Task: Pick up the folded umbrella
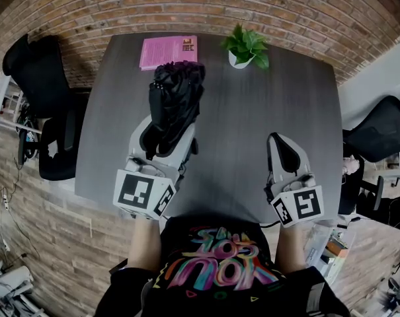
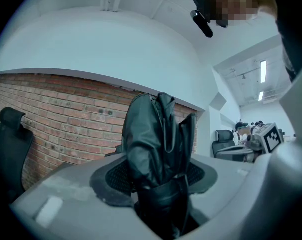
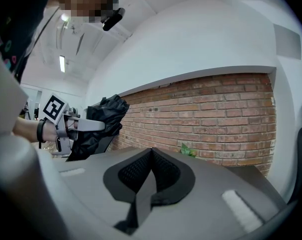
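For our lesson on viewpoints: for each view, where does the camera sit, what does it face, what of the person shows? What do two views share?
Head view: on the head, looking down at the table; shows forearms, left gripper, right gripper.
Left gripper view: on that gripper, facing the brick wall past the umbrella in its jaws; right gripper at right.
Right gripper view: on that gripper, over shut jaws toward the wall; left wrist shows.
Both gripper views share umbrella and wall.

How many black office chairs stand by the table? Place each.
2: the left office chair beside the table, the right office chair opposite; more may be hidden outside the frame.
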`<action>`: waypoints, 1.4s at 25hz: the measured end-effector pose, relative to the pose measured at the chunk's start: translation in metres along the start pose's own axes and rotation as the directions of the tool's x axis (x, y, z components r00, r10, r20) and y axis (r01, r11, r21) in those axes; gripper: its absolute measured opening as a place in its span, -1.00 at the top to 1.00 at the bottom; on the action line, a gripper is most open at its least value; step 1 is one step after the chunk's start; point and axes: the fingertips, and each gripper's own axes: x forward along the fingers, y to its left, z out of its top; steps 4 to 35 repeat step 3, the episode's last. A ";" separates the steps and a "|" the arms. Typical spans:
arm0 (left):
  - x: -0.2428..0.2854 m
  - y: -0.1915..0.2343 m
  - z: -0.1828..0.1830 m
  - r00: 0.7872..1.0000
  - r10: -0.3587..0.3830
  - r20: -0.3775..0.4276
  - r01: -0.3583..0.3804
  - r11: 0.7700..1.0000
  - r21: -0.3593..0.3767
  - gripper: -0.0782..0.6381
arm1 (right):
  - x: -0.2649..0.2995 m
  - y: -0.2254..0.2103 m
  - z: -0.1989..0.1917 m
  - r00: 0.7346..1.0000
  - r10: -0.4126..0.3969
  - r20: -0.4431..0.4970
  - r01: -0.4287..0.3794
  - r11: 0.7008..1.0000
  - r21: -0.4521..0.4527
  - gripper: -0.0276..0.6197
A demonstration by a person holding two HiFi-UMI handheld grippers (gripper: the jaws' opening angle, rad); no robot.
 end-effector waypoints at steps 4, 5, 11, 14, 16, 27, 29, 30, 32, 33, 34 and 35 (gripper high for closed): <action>0.002 -0.002 0.001 1.000 -0.005 0.001 0.005 1.000 -0.002 0.07 | -0.002 -0.003 0.001 1.000 -0.007 0.000 0.007 1.000 0.001 0.92; 0.002 -0.002 0.001 1.000 -0.005 0.001 0.005 1.000 -0.002 0.07 | -0.002 -0.003 0.001 1.000 -0.007 0.000 0.007 1.000 0.001 0.92; 0.002 -0.002 0.001 1.000 -0.005 0.001 0.005 1.000 -0.002 0.07 | -0.002 -0.003 0.001 1.000 -0.007 0.000 0.007 1.000 0.001 0.92; 0.002 -0.002 0.001 1.000 -0.005 0.001 0.005 1.000 -0.002 0.07 | -0.002 -0.003 0.001 1.000 -0.007 0.000 0.007 1.000 0.001 0.92; 0.002 -0.002 0.001 1.000 -0.005 0.001 0.005 1.000 -0.002 0.07 | -0.002 -0.003 0.001 1.000 -0.007 0.000 0.007 1.000 0.001 0.92; 0.002 -0.002 0.001 1.000 -0.005 0.001 0.005 1.000 -0.002 0.07 | -0.002 -0.003 0.001 1.000 -0.007 0.000 0.007 1.000 0.001 0.92; 0.002 -0.002 0.001 1.000 -0.005 0.001 0.005 1.000 -0.002 0.07 | -0.002 -0.003 0.001 1.000 -0.007 0.000 0.007 1.000 0.001 0.92; 0.002 -0.002 0.001 1.000 -0.005 0.001 0.005 1.000 -0.002 0.07 | -0.002 -0.003 0.001 1.000 -0.007 0.000 0.007 1.000 0.001 0.92; 0.002 -0.002 0.001 1.000 -0.005 0.001 0.005 1.000 -0.002 0.07 | -0.002 -0.003 0.001 1.000 -0.007 0.000 0.007 1.000 0.001 0.92; 0.002 -0.002 0.001 1.000 -0.005 0.001 0.005 1.000 -0.002 0.07 | -0.002 -0.003 0.001 1.000 -0.007 0.000 0.007 1.000 0.001 0.92; 0.002 -0.002 0.001 1.000 -0.005 0.001 0.005 1.000 -0.002 0.07 | -0.002 -0.003 0.001 1.000 -0.007 0.000 0.007 1.000 0.001 0.92; 0.002 -0.002 0.001 1.000 -0.005 0.001 0.005 1.000 -0.002 0.07 | -0.002 -0.003 0.001 1.000 -0.007 0.000 0.007 1.000 0.001 0.92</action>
